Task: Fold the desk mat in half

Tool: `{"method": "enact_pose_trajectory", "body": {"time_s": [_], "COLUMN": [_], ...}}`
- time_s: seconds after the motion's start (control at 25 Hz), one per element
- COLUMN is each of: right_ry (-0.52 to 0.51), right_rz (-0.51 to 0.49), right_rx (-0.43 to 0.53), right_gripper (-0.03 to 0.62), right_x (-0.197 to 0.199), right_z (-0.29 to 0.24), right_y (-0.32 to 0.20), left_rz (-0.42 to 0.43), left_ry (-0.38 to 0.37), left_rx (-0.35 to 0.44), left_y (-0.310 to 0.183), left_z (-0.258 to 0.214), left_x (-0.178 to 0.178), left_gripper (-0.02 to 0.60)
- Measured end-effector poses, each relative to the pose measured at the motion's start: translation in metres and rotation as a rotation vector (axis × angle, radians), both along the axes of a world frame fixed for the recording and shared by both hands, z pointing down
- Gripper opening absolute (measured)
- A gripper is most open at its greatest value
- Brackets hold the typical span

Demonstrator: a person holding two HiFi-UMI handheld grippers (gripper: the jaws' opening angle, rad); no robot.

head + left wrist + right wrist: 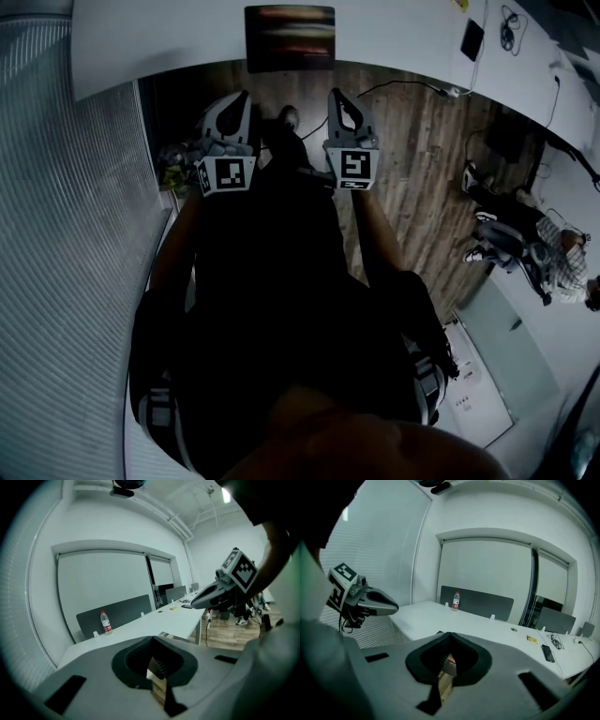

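Note:
The desk mat (289,37), dark with a blurred picture on it, lies flat at the near edge of the white table (169,42). My left gripper (240,99) and right gripper (337,97) hover side by side in front of that edge, above the wooden floor, both pointing toward the table. Each is shut with nothing between its jaws. In the left gripper view its own jaws (153,638) are closed, a strip of the mat (174,637) shows just past them, and the right gripper (194,603) is on the right. The right gripper view shows its closed jaws (450,634) and the left gripper (393,606).
A water bottle (106,622) stands by a grey divider panel (478,603) at the table's far side. A phone (547,653) and a cable (511,28) lie further right. A chair (511,244) and a seated person (572,258) are at the right; window blinds (56,234) are on the left.

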State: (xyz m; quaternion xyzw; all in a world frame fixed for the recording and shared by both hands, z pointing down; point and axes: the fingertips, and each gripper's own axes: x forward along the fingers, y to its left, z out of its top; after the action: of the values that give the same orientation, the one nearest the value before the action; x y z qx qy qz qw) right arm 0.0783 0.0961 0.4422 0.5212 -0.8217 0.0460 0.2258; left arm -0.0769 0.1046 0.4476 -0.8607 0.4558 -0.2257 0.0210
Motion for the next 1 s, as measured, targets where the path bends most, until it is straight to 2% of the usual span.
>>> {"method": "enact_pose_trajectory", "body": {"time_s": [0.12, 0.24, 0.48, 0.52, 0.6, 1.0], "right_ry": [0.065, 0.131, 0.279, 0.303, 0.357, 0.665], "right_rz": [-0.045, -0.099, -0.194, -0.215, -0.262, -0.433], "right_rx": [-0.005, -0.01, -0.064, -0.068, -0.08, -0.051], "right_gripper": [-0.005, -0.005, 0.006, 0.018, 0.038, 0.086], "right_x": [0.003, 0.008, 0.025, 0.027, 0.03, 0.038], "right_z": [0.016, 0.035, 0.083, 0.09, 0.104, 0.177], "right_y": [-0.005, -0.008, -0.016, -0.018, -0.021, -0.028], "left_rz": [0.045, 0.092, 0.163, 0.17, 0.188, 0.238], "left_ry": [-0.113, -0.212, -0.328, -0.35, -0.398, -0.634], "left_rx": [0.023, -0.004, -0.084, -0.086, -0.091, -0.057], "left_y": [-0.006, -0.008, -0.012, -0.014, -0.018, -0.031], "left_z": [0.017, 0.042, 0.095, 0.102, 0.116, 0.18], "left_x": [0.014, 0.027, 0.047, 0.05, 0.055, 0.045], "left_gripper": [0.005, 0.005, 0.011, 0.027, 0.133, 0.198]}}
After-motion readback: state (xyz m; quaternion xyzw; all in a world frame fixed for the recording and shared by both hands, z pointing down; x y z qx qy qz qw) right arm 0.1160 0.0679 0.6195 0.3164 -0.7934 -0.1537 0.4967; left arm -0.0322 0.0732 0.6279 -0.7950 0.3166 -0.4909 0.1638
